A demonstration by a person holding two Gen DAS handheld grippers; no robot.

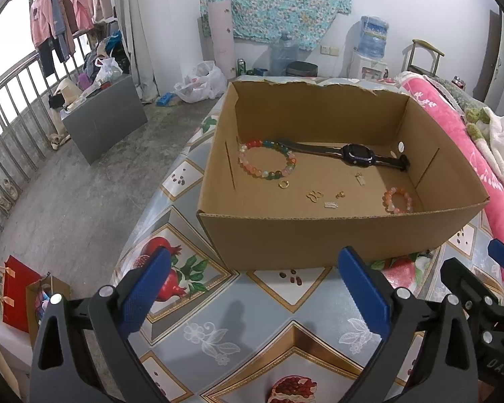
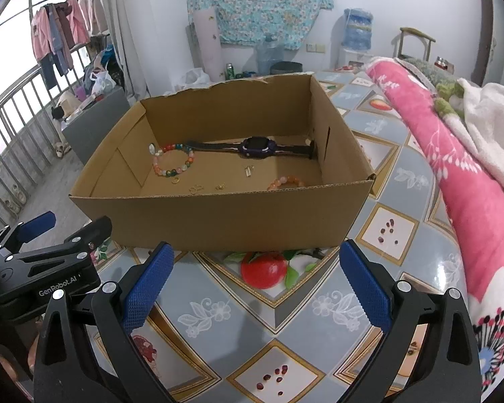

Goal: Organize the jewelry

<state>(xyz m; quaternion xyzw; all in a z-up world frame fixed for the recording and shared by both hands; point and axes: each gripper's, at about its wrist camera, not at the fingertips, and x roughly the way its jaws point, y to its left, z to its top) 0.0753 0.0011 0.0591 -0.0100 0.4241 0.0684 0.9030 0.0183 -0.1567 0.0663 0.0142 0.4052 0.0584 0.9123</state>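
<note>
Down inside the cardboard box [image 1: 336, 235] lay the big bead bracelet [image 1: 267, 163], light, round and slippery; its beads looked best to pinch. Both the left gripper [image 1: 255, 288] and right gripper [image 2: 257, 285] were spread wide, holding nothing.

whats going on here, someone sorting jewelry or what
Looks like it. A person holds a two-finger gripper in each hand; the left gripper and right gripper are both open and empty, hovering over the patterned table in front of a cardboard box. In the box lie a multicolored bead bracelet, a dark watch, a smaller pink bracelet and several tiny gold and silver pieces. Nothing is gripped right now.
</note>
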